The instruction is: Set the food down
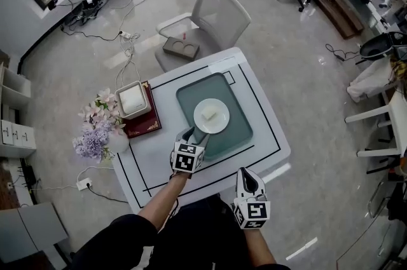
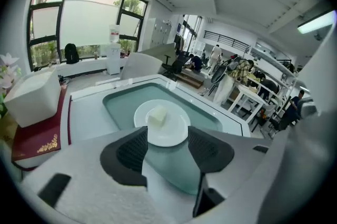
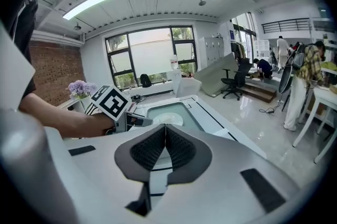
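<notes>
A white plate [image 1: 211,116] carrying a pale block of food [image 1: 209,114] rests on a grey-green tray [image 1: 238,129] in the middle of the white table [image 1: 261,154]. My left gripper [image 1: 193,134] sits at the plate's near left rim, jaws open. In the left gripper view the plate [image 2: 167,125] and food [image 2: 157,115] lie just beyond the left gripper [image 2: 167,146], and nothing is pinched between the pads. My right gripper [image 1: 247,175] hovers off the table's front edge. Its pads meet, shut and empty, in the right gripper view [image 3: 165,138].
A white box [image 1: 133,100] sits on a red book [image 1: 145,126] at the table's left, beside a bunch of purple and pink flowers [image 1: 95,132]. A white chair [image 1: 213,14] stands behind the table. Cables lie on the floor at the left.
</notes>
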Available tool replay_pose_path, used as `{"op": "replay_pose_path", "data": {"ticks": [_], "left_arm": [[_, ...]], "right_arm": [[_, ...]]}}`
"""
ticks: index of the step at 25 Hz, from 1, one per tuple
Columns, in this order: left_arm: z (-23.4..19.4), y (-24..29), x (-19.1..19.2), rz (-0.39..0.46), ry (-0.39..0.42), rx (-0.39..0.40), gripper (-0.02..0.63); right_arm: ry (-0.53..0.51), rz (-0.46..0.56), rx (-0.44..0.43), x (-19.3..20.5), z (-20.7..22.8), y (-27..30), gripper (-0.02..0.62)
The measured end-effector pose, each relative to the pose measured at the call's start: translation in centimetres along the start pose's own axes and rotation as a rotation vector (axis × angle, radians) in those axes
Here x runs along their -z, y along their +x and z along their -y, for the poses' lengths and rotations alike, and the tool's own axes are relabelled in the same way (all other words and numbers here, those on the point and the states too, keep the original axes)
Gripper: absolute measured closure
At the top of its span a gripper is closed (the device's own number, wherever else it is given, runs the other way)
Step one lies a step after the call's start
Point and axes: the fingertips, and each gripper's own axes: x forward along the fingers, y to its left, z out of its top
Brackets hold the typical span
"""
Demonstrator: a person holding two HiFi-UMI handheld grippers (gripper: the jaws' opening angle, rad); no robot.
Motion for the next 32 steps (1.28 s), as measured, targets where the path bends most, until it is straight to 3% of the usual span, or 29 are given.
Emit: {"op": "replay_pose_path", "data": {"ticks": [2,4,8,13,23,32], "left_arm": [[0.9,-1.7,-0.8,0.059,0.034,0.022,0.401],[1.5,-3.5,-1.6,0.130,0.050,0.035,0.518],[2.5,-7.2,-2.4,0.225,0.087,0.043,0.597],[4.5,-11.2,-3.1,0.306,0.156,0.090,0.600],[7.4,-19.0,-4.5,0.406,0.300,0.066,0.600],[8.3,-21.0,-4.0,0.418,0.286,0.069,0.600]], "right_arm": [[-0.016,0.016,-0.024,-0.7,-0.6,0.3,0.586],[-0.032,0.033,-0.050,-1.5,-1.2,0.7,0.586],[-0.058,0.071,-0.087,-3.0,-2.4,0.9,0.586],[-0.080,0.125,-0.167,-4.3,-4.5,0.7,0.586],[-0.109,0.162,-0.244,-5.9,-7.9,-0.7,0.588],[-0.142,0.154,-0.250,-5.5,-8.5,-1.5,0.588]]}}
